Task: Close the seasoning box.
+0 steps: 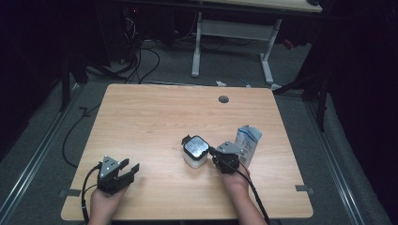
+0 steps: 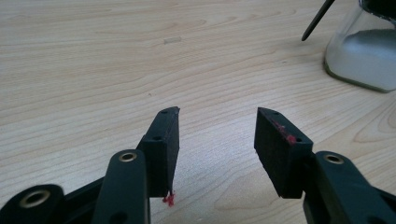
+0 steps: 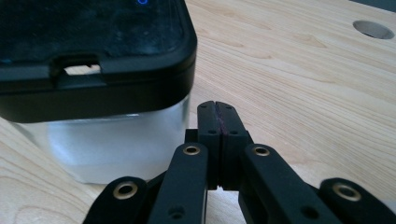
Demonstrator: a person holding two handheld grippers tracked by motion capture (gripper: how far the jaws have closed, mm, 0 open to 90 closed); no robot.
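Observation:
A clear square container with a black lid (image 1: pixel 195 151) stands on the wooden table (image 1: pixel 155 117) a little right of centre. My right gripper (image 1: pixel 217 153) is shut with nothing between its jaws, its tip close beside the container's right wall (image 3: pixel 116 140). In the right gripper view the pressed-together fingertips (image 3: pixel 217 112) sit just right of the container. My left gripper (image 1: pixel 130 167) rests near the front left of the table, open and holding nothing. In the left gripper view its two pads (image 2: pixel 168 140) stand wide apart over bare wood, with the container (image 2: pixel 364 51) at the far upper right.
A small blue-and-white carton (image 1: pixel 248 143) stands upright just right of my right hand. A round cable hole (image 1: pixel 223 99) sits near the table's far edge. Beyond the table are a white desk frame (image 1: pixel 232 35) and cables on the floor.

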